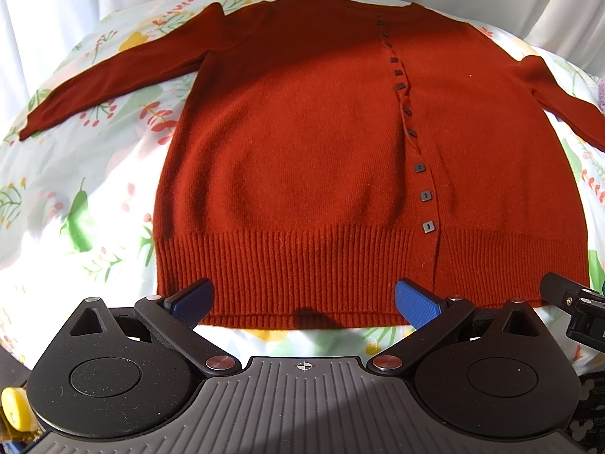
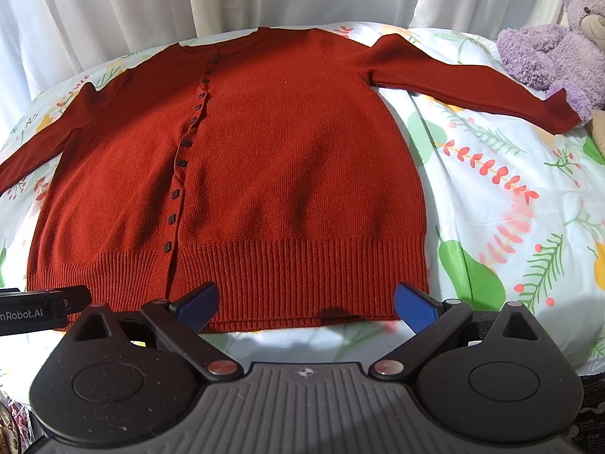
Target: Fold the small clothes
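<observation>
My left gripper hangs just over the near edge of the bed, its blue pads spread wide with nothing between them. My right gripper does the same beside it, pads wide apart and empty. Each gripper shows at the edge of the other's view, so the two sit side by side, close but not touching.

Straight ahead of both lies the cardigan, rust red, spread flat and face up on the sheet. Its ribbed hem is the nearest part, running across just past my fingertips; both pairs of pads hover above or right at that hem, and I cannot tell whether they touch it. A shadow falls on the hem's lower edge between the pads in each view.

A row of small dark buttons runs from the hem up to the neckline, closed all the way, to the right of my left gripper and to the left of my right one. Both sleeves are stretched outward: the left sleeve slants down toward the sheet's left side, the right sleeve reaches toward a purple teddy at the far right, its cuff just beside the toy.

Beyond the collar hangs a white curtain.
</observation>
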A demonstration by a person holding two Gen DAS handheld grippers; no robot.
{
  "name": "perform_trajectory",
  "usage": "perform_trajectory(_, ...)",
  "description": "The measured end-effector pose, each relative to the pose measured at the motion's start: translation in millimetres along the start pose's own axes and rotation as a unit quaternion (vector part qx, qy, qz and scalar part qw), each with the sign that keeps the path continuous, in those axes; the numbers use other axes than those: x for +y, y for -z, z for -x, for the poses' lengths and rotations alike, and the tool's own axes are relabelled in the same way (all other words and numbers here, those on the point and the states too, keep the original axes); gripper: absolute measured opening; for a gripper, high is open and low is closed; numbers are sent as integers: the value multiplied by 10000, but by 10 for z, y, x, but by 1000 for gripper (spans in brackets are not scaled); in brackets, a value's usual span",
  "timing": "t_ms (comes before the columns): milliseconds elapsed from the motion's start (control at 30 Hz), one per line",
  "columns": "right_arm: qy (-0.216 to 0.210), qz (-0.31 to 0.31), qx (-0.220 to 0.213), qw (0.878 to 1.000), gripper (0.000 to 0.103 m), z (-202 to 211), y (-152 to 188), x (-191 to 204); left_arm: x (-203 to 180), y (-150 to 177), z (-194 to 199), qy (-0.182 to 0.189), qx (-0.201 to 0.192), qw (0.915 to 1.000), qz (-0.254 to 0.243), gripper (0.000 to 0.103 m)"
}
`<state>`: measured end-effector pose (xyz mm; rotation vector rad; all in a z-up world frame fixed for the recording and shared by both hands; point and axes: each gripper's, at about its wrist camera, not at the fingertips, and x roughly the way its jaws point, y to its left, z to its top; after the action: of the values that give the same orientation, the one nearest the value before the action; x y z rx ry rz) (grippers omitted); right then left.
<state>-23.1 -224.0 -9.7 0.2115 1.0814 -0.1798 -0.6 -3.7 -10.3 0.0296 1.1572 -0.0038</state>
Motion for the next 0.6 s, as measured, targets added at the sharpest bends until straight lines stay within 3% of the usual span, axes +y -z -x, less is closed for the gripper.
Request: perform_trajectory(600,-37,5,9,10000,99,-29,5,18,15,-56,-32,8,91,10000,5,103)
